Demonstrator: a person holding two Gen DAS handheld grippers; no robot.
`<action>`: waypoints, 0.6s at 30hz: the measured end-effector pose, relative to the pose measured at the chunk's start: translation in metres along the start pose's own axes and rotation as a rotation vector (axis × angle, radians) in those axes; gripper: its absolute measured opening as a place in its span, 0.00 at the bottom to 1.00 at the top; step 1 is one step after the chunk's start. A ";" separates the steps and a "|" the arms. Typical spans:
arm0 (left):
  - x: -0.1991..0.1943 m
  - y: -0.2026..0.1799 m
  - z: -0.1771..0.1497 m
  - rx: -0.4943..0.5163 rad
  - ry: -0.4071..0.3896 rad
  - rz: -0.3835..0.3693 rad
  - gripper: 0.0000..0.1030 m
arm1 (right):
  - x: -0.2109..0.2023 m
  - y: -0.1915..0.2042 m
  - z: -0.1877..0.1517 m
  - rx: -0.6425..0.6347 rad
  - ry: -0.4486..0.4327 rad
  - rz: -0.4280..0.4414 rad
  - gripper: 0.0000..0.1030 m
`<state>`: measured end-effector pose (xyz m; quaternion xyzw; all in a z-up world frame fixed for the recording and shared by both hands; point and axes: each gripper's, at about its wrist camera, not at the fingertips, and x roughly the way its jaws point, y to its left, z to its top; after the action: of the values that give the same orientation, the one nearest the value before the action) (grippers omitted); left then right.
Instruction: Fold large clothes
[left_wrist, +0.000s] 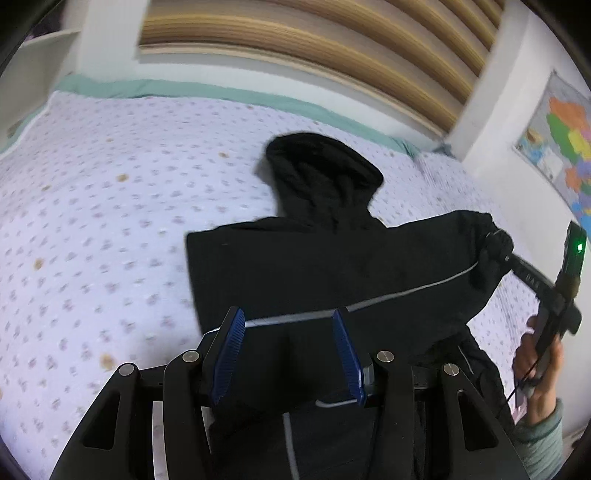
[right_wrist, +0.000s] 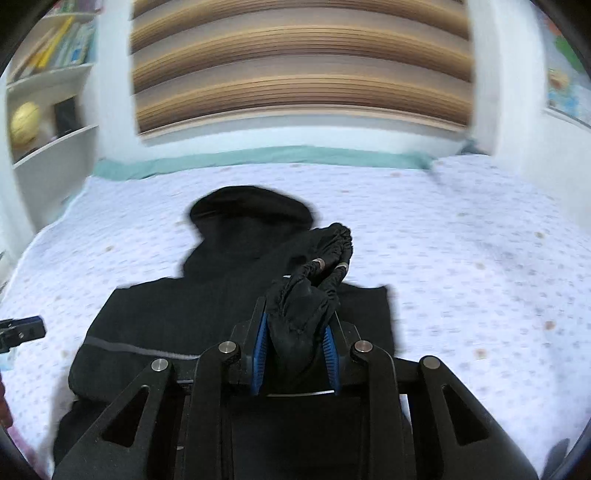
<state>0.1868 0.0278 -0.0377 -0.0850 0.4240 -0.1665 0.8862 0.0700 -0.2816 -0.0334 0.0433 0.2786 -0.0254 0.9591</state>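
A black hooded jacket (left_wrist: 325, 254) lies on the bed, hood (left_wrist: 321, 166) pointing to the far side, a thin grey stripe across its body. My left gripper (left_wrist: 290, 321) is open and empty, hovering over the jacket's lower body. My right gripper (right_wrist: 297, 325) is shut on the jacket's sleeve cuff (right_wrist: 321, 258), which bunches up between the blue pads (right_wrist: 258, 350) and is held over the jacket's body (right_wrist: 221, 317). In the left wrist view the right gripper (left_wrist: 498, 247) holds the sleeve end at the right, raised.
The bed has a white dotted quilt (left_wrist: 110, 221) with a green edge (right_wrist: 258, 157) at the far side. A slatted wooden headboard (right_wrist: 295, 66) and white wall stand behind. Shelves (right_wrist: 48, 92) stand at the left; a map (left_wrist: 557, 140) hangs at the right.
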 end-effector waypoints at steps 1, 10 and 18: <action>0.010 -0.006 0.000 0.006 0.016 -0.002 0.50 | 0.006 -0.016 -0.001 0.017 0.014 -0.001 0.29; 0.127 -0.007 -0.038 0.020 0.170 0.059 0.49 | 0.127 -0.076 -0.089 0.123 0.336 -0.006 0.29; 0.078 -0.007 -0.017 -0.031 0.083 -0.058 0.50 | 0.100 -0.078 -0.068 0.160 0.288 0.027 0.55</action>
<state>0.2175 -0.0074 -0.1029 -0.1041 0.4603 -0.1886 0.8612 0.1124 -0.3546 -0.1498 0.1264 0.4098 -0.0283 0.9029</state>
